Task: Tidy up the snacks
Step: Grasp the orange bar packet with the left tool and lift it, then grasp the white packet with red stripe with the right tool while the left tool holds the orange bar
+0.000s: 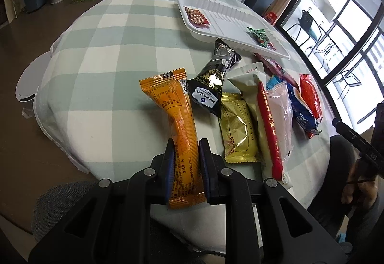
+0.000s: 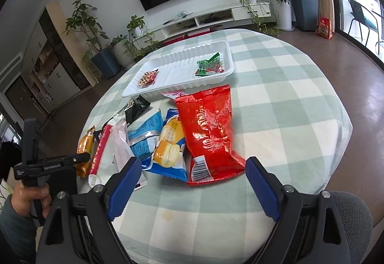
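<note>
Left claw (image 1: 184, 163): one orange packet (image 1: 178, 124) | tray (image 2: 168, 74): two snacks

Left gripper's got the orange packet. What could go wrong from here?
1. The left gripper pinches the orange packet near its lower end, so the long free end may droop or swing in transit.
2. The black packet lies right beside it and could get dragged.
3. The white tray has a raised rim; a low carry might catch on it.
</note>
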The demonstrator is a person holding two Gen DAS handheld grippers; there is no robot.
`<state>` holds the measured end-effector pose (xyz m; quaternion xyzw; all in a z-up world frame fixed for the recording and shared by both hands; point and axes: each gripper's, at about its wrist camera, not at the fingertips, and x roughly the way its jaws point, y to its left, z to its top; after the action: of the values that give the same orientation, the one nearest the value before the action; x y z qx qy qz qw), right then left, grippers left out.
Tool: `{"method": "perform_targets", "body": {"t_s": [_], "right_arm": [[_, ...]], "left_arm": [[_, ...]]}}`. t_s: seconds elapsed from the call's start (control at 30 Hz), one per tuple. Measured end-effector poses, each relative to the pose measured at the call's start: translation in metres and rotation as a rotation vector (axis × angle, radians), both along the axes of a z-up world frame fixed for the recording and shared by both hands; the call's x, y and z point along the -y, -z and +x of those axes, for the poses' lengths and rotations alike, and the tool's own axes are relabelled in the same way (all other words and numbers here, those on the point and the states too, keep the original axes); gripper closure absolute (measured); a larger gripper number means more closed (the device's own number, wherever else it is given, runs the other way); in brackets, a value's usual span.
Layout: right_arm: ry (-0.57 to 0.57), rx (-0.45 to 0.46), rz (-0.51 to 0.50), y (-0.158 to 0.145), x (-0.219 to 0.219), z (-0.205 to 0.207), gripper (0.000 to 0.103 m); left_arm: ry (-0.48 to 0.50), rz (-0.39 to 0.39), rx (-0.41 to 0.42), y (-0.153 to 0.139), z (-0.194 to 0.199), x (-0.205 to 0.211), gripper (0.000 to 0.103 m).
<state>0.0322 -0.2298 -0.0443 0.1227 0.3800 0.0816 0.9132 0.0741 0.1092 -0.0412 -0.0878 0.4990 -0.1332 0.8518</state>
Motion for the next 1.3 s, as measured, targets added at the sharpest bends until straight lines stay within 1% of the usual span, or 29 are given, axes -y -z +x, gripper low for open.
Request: {"method": "perform_targets", "body": {"t_s": [0.07, 0.17, 0.3, 0.37, 0.43, 0.5, 0.57, 0.67, 0.77, 0.87, 0.9, 0.97, 1.17, 1.23, 1.3], "right_arm": [[0.005, -0.026, -0.013, 0.003, 0.001, 0.007, 0.013], [0.005, -0.058, -0.02, 0.004, 0.004, 0.016, 0.023], [-0.009, -0.04, -0.053, -0.002, -0.002, 0.018, 0.023], [-0.011, -0.049, -0.063, -0.003, -0.005, 0.02, 0.023], [-0.039, -0.048, -0.01, -0.006, -0.01, 0.019, 0.023], [-0.091, -0.057, 0.048, -0.009, -0.023, 0.019, 0.023], [-0.171, -0.07, 0.098, -0.013, -0.047, 0.019, 0.023], [-0.275, -0.086, 0.122, -0.015, -0.087, 0.021, 0.023], [-0.318, -0.145, 0.164, -0.01, -0.114, 0.028, 0.025], [-0.358, -0.233, 0.199, 0.002, -0.136, 0.036, 0.027], [-0.355, -0.261, 0.203, 0.006, -0.14, 0.038, 0.029], [-0.339, -0.299, 0.176, 0.014, -0.146, 0.042, 0.031], [-0.305, -0.387, 0.136, 0.035, -0.15, 0.05, 0.031], [-0.296, -0.404, 0.131, 0.04, -0.15, 0.053, 0.031], [-0.299, -0.393, 0.106, 0.041, -0.153, 0.054, 0.032]], "left_arm": [[-0.003, -0.009, 0.001, -0.001, -0.003, -0.001, 0.086], [-0.014, -0.026, 0.01, -0.002, -0.007, -0.004, 0.086], [-0.024, -0.04, 0.018, -0.002, -0.01, -0.007, 0.086], [-0.026, -0.055, 0.026, -0.003, -0.012, -0.009, 0.086], [-0.027, -0.065, 0.033, -0.004, -0.014, -0.01, 0.086], [-0.023, -0.071, 0.039, -0.005, -0.015, -0.009, 0.086], [-0.024, -0.078, 0.043, -0.004, -0.016, -0.01, 0.086], [-0.025, -0.091, 0.048, -0.004, -0.018, -0.012, 0.086], [-0.029, -0.112, 0.052, -0.002, -0.02, -0.016, 0.086], [-0.029, -0.136, 0.056, -0.001, -0.022, -0.02, 0.086], [-0.028, -0.143, 0.059, 0.0, -0.022, -0.02, 0.086], [-0.025, -0.157, 0.064, 0.0, -0.023, -0.021, 0.086], [-0.016, -0.195, 0.069, 0.001, -0.023, -0.024, 0.086], [-0.012, -0.2, 0.07, 0.002, -0.022, -0.024, 0.086], [-0.01, -0.206, 0.07, 0.002, -0.022, -0.024, 0.086]]}}
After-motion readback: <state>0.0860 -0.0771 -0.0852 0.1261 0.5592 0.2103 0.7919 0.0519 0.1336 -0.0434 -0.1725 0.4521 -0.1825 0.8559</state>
